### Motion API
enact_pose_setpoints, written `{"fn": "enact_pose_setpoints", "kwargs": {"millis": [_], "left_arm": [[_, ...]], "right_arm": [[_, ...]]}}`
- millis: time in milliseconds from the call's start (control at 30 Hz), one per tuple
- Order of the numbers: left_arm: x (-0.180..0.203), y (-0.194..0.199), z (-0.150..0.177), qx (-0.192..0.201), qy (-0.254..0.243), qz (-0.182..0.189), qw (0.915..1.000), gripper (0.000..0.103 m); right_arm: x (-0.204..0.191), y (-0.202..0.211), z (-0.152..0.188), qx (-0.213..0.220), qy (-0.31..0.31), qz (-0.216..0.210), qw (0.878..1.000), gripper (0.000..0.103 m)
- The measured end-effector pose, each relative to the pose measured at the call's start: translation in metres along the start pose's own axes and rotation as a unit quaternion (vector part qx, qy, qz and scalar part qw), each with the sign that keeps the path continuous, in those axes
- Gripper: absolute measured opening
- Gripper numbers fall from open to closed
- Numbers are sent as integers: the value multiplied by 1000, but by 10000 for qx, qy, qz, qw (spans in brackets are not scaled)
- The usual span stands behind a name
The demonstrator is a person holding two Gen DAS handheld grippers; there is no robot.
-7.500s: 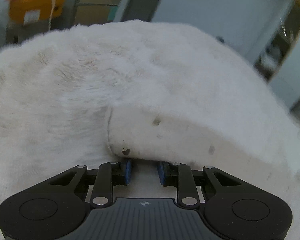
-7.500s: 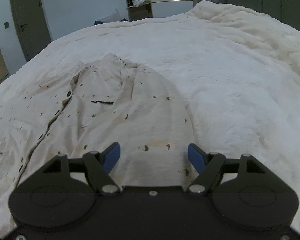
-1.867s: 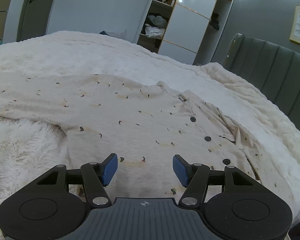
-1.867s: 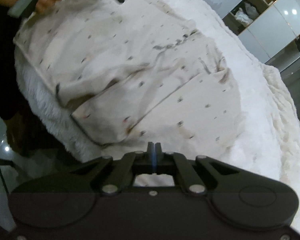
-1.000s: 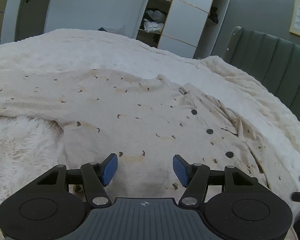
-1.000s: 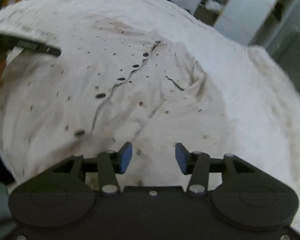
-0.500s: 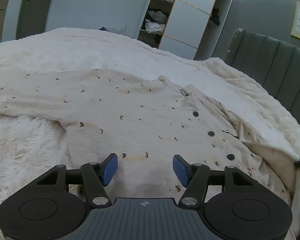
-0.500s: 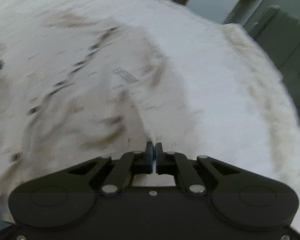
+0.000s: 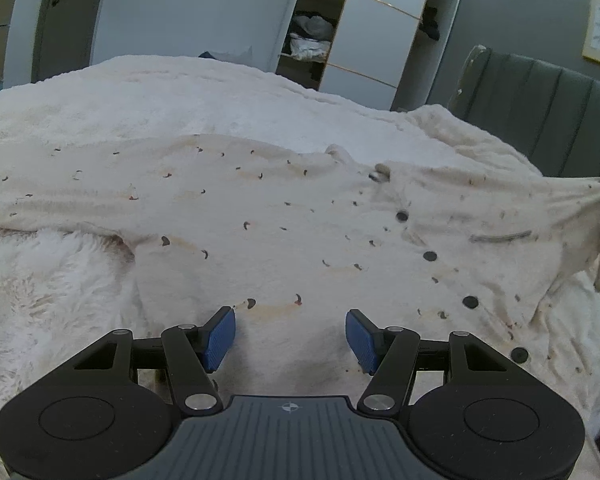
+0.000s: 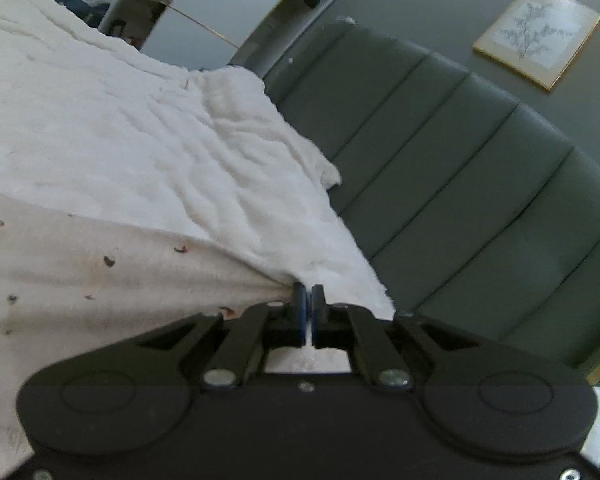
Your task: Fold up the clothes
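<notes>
A cream button-up shirt (image 9: 284,216) with small dark specks and dark buttons lies spread on the white fluffy bed cover (image 9: 52,304). My left gripper (image 9: 290,334) is open and empty, just above the shirt's near hem. My right gripper (image 10: 309,300) is shut on the shirt (image 10: 100,280), pinching its edge and holding it stretched taut. In the left wrist view the shirt's right part is lifted and drawn to a point at the far right edge.
A grey padded headboard (image 10: 460,160) stands behind the bed's right side. A wardrobe with open shelves (image 9: 320,32) and a door (image 9: 56,12) are beyond the bed. A framed picture (image 10: 536,36) hangs on the wall.
My right gripper opened over the shirt, then shut on its edge and pulled it up and to the right, lifting that side. My left gripper stayed open and nearly still.
</notes>
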State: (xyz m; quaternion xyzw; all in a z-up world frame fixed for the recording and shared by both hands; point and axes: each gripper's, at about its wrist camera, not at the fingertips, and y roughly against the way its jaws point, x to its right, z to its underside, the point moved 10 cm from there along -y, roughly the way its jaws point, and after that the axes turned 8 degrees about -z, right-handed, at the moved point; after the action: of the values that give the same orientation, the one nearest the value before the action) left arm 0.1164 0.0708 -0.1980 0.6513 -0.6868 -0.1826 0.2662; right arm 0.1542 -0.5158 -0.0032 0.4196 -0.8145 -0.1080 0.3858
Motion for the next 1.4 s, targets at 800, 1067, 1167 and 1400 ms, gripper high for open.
{"fn": "enact_pose_setpoints", "kwargs": {"millis": [800, 1067, 1167, 1400], "left_arm": [[12, -8, 3, -15, -229, 34, 9997, 58], [9, -8, 3, -74, -277, 23, 9996, 58], [9, -6, 2, -86, -270, 26, 9996, 58], [12, -6, 2, -100, -317, -49, 9994, 58]], "right_arm": [[-186, 127, 244, -1608, -2859, -5049, 7985, 38], [-188, 133, 248, -1457, -3580, -5720, 7235, 3], [-176, 141, 245, -1236, -3501, -5627, 7386, 1], [-96, 166, 255, -804, -3543, -4652, 8072, 1]]}}
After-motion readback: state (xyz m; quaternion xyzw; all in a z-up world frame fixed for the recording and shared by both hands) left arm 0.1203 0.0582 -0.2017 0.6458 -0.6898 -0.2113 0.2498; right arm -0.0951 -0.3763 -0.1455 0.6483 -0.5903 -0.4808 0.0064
